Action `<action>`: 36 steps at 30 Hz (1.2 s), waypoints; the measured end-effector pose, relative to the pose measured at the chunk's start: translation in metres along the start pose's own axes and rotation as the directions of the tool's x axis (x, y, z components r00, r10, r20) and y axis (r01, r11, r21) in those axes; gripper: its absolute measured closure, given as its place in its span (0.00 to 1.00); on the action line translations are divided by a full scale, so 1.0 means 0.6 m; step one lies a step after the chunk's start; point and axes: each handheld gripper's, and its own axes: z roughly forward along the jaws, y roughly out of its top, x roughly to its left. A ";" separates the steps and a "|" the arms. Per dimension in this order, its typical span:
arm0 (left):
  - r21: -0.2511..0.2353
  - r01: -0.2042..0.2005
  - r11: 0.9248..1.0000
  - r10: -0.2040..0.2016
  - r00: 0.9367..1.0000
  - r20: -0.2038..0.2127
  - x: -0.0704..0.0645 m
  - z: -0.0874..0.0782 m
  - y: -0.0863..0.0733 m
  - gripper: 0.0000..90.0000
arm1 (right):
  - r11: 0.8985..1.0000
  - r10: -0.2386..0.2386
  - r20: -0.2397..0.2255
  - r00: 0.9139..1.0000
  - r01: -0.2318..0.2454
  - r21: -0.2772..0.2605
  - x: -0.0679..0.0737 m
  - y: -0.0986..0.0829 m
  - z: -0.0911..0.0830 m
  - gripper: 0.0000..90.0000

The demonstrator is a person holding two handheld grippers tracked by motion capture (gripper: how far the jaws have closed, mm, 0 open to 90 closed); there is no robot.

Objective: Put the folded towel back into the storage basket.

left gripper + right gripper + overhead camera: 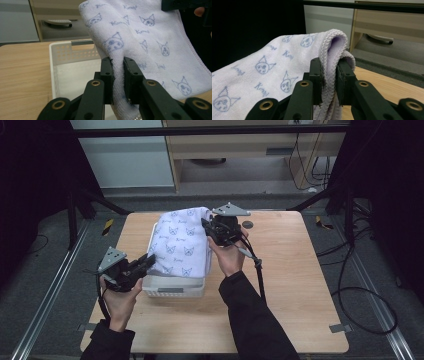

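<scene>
Two tongs, one towel, one basket, all on a wooden counter (300, 285)

Left tongs (148, 261) held in the left hand (119, 296), low at the near left corner of the white basket (172, 287); jaws pressed together on a fold of the towel (181, 242), seen close up in the left gripper view with the cloth squeezed between the two black jaws

Right tongs (206, 226) held in the right hand (230, 256), up higher at the far right side of the basket; jaws clamped on the stitched edge of the towel, doubled over in a loop above the jaws in the right gripper view

Towel pale, white to light purple, with little blue cat faces and words; stretched between both tongs, draped over the basket and hanging down into it

Basket with small holes in its wall (65, 53) and a handle slot, sitting near the middle of the counter; inside looks bare where the towel does not cover it

Small dark round spot (247, 224) on the counter just past the right tongs
</scene>
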 end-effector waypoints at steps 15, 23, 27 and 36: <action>0.054 0.007 0.999 -0.004 0.998 -0.057 0.029 -0.002 -0.020 0.87 | 0.999 -0.015 -0.026 1.000 0.016 0.038 0.029 -0.005 0.050 0.86; 0.108 0.011 0.994 -0.003 0.997 -0.072 0.044 0.019 -0.039 0.87 | 0.997 -0.013 -0.020 1.000 0.015 0.081 0.031 -0.026 0.081 0.86; 0.127 0.006 0.992 0.004 0.997 -0.076 0.046 0.026 -0.046 0.87 | 0.995 -0.001 -0.019 1.000 0.003 0.098 0.027 -0.038 0.092 0.86; 0.170 0.011 0.985 0.006 0.995 -0.097 0.055 0.046 -0.064 0.87 | 0.992 0.010 -0.017 1.000 -0.008 0.127 0.023 -0.066 0.118 0.86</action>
